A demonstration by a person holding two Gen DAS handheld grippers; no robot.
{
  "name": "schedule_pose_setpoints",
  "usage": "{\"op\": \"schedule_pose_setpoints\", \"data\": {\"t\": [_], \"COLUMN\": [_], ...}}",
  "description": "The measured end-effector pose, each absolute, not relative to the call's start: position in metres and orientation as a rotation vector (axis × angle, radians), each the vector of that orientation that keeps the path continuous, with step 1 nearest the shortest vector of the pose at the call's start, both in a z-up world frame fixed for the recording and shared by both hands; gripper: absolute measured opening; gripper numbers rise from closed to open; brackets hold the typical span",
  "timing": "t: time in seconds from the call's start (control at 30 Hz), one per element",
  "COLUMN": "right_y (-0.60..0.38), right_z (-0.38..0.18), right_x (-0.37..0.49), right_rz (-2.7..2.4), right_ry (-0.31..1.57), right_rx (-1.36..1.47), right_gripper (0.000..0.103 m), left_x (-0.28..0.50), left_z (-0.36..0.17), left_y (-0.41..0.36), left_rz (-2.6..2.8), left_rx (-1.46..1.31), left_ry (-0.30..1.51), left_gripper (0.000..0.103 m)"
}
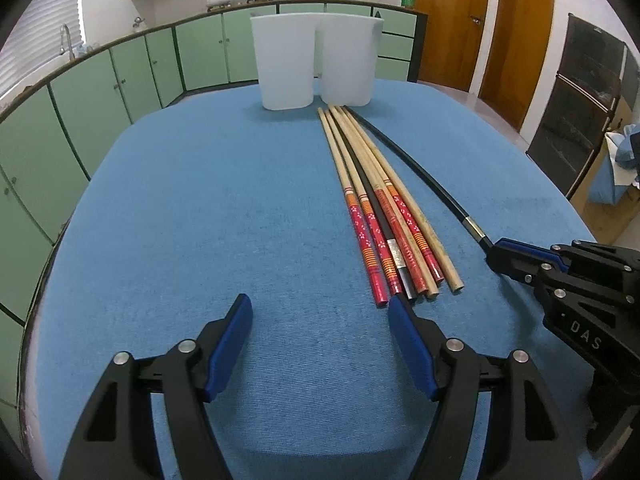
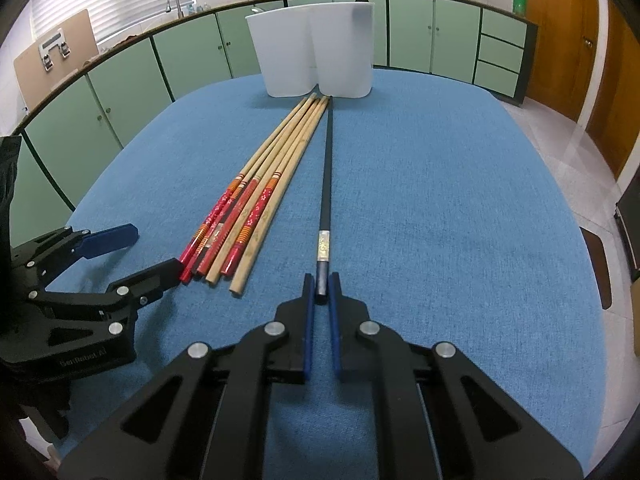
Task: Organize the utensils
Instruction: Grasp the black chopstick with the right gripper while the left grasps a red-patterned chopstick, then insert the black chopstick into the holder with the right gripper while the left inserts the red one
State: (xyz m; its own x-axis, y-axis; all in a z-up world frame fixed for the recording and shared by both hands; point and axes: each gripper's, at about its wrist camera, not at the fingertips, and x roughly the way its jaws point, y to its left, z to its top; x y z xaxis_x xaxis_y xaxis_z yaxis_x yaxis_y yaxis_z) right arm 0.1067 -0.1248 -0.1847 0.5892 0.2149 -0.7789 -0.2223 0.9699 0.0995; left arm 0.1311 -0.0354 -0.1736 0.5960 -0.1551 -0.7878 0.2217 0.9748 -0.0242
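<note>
R tool [image 2: 321, 294] clenched on butt end of black chopstick [image 2: 327, 168], lying lengthwise mid-table [image 2: 460, 200], tip twd white holder [image 2: 316, 52] at far edge. L tool [image 1: 320, 344] released, nothing btwn pads, near-edge side. Bundle [image 1: 376, 208] just beside.

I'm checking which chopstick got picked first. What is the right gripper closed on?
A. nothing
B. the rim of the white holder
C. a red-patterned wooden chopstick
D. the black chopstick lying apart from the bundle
D: the right gripper is shut on the near end of the black chopstick, which lies apart from the wooden bundle, its tip toward the white holder.
</note>
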Motion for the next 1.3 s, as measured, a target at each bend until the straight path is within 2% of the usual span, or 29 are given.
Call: {"op": "schedule_pose_setpoints", "data": {"t": [0.57,0.63,0.7,0.8,0.9,1.13,1.3], "right_y": [-0.128,-0.125,-0.121,-0.123,-0.127,-0.131,-0.139], "right_z": [-0.186,-0.186,-0.186,-0.186,-0.186,-0.182,-0.164], "right_x": [0.109,0.108,0.107,0.107,0.108,0.106,0.101], "right_rz": [0.265,0.254,0.246,0.251,0.261,0.263,0.269], "right_ry": [0.912,0.91,0.906,0.905,0.906,0.895,0.85], "right_rx": [-0.004,-0.029,-0.046,-0.036,-0.011,0.002,0.02], "right_gripper": [0.008,0.008,0.008,0.008,0.006,0.006,0.006], "left_x": [0.142,0.142,0.14,0.139,0.138,0.136,0.128], "left_z": [-0.176,-0.175,-0.174,-0.173,-0.173,-0.17,-0.148], "left_y": [-0.038,-0.039,-0.041,-0.046,-0.051,-0.05,-0.04], "left_rz": [-0.184,-0.181,-0.18,-0.187,-0.198,-0.211,-0.192], "left_rx": [0.078,0.075,0.076,0.077,0.085,0.055,0.055], "left_ry": [0.916,0.914,0.907,0.9,0.896,0.889,0.826], "left_gripper": [0.067,0.06,0.042,0.022,0.007,0.006,0.006]}}
